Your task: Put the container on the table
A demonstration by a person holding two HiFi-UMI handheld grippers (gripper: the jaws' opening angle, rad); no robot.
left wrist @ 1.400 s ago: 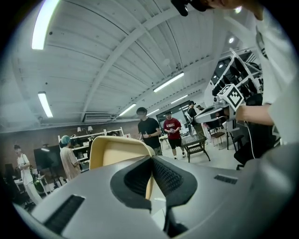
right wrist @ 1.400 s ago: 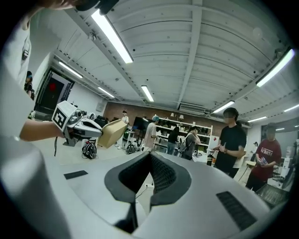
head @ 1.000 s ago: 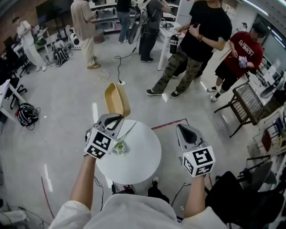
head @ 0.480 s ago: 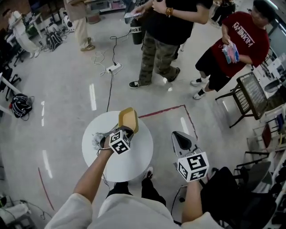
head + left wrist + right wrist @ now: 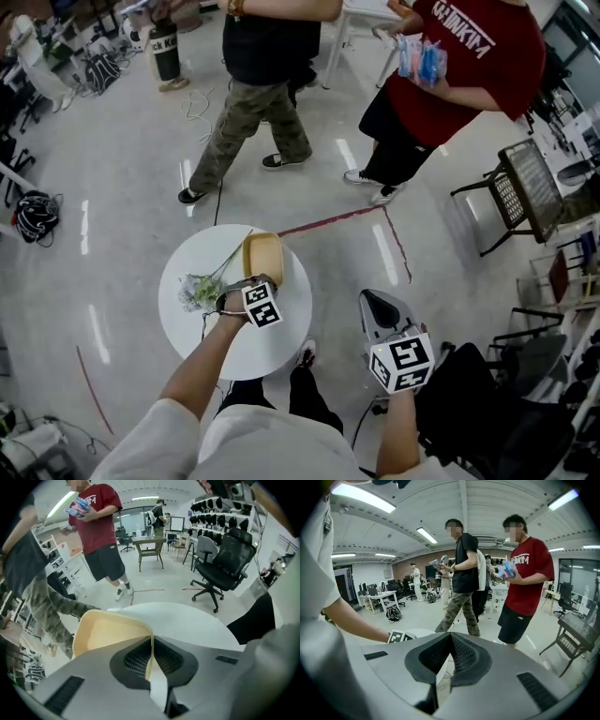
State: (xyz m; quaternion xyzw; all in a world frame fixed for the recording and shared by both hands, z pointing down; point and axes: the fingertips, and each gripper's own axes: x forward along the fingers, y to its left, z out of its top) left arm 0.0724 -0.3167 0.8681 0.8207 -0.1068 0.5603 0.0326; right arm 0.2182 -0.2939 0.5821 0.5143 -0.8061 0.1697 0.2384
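Observation:
A tan, shallow container [image 5: 263, 255] rests at the far edge of the round white table [image 5: 272, 337]. My left gripper [image 5: 254, 279] points steeply down at its near rim. In the left gripper view the thin rim of the container [image 5: 103, 632] is pinched between the jaws of the left gripper [image 5: 151, 639], which are starting to open, and the table [image 5: 187, 620] lies just beyond. My right gripper [image 5: 367, 298] hangs off the table's right side, over the floor. In the right gripper view the right gripper [image 5: 451, 635] is shut with nothing in it.
A small bunch of flowers [image 5: 197, 291] lies on the table's left part, beside the container. Two people stand close behind the table, one in camouflage trousers [image 5: 246, 103] and one in a red shirt [image 5: 441, 84]. A metal rack [image 5: 525, 187] stands to the right. A black office chair [image 5: 220, 569] is nearby.
My left gripper came down with the container from above the table's far edge onto the tabletop. The right gripper sank a little. The two people walked closer.

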